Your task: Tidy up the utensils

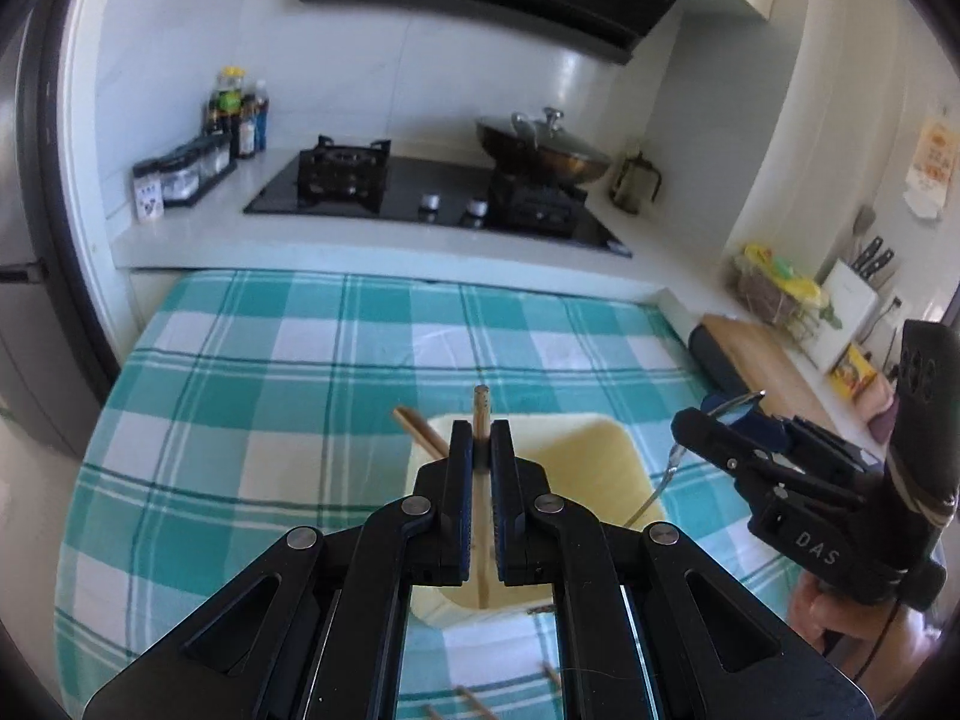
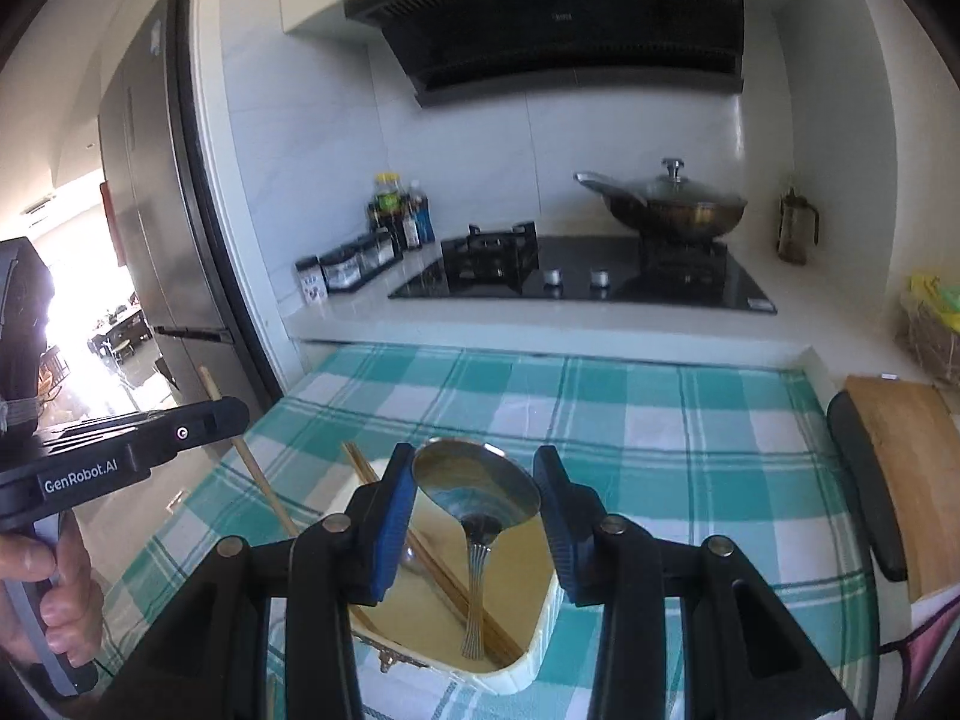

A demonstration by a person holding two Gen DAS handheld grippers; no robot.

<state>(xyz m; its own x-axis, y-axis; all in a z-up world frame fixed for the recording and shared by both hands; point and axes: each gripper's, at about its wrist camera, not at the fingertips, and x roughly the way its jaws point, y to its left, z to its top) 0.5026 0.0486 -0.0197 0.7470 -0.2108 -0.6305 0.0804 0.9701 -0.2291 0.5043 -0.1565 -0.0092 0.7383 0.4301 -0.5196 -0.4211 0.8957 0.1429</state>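
Note:
My left gripper (image 1: 481, 438) is shut on a wooden chopstick (image 1: 480, 405) and holds it over the cream tray (image 1: 591, 450). Another chopstick (image 1: 420, 431) leans in the tray. In the right wrist view my right gripper (image 2: 477, 483) holds a metal spoon (image 2: 477, 483) by its bowl, which touches both blue pads; the handle hangs down into the tray (image 2: 516, 669). A pair of chopsticks (image 2: 444, 585) lies in that tray. The left gripper (image 2: 138, 450) shows at the left with its chopstick (image 2: 264, 489). The right gripper (image 1: 720, 420) with the spoon (image 1: 672, 462) shows in the left wrist view.
The tray sits on a teal checked cloth (image 1: 270, 372). More chopsticks (image 1: 474, 702) lie on the cloth near me. Behind are a gas hob (image 1: 432, 192) with a lidded wok (image 1: 543, 147), sauce bottles (image 1: 237, 114), and a cutting board (image 2: 906, 456) at the right.

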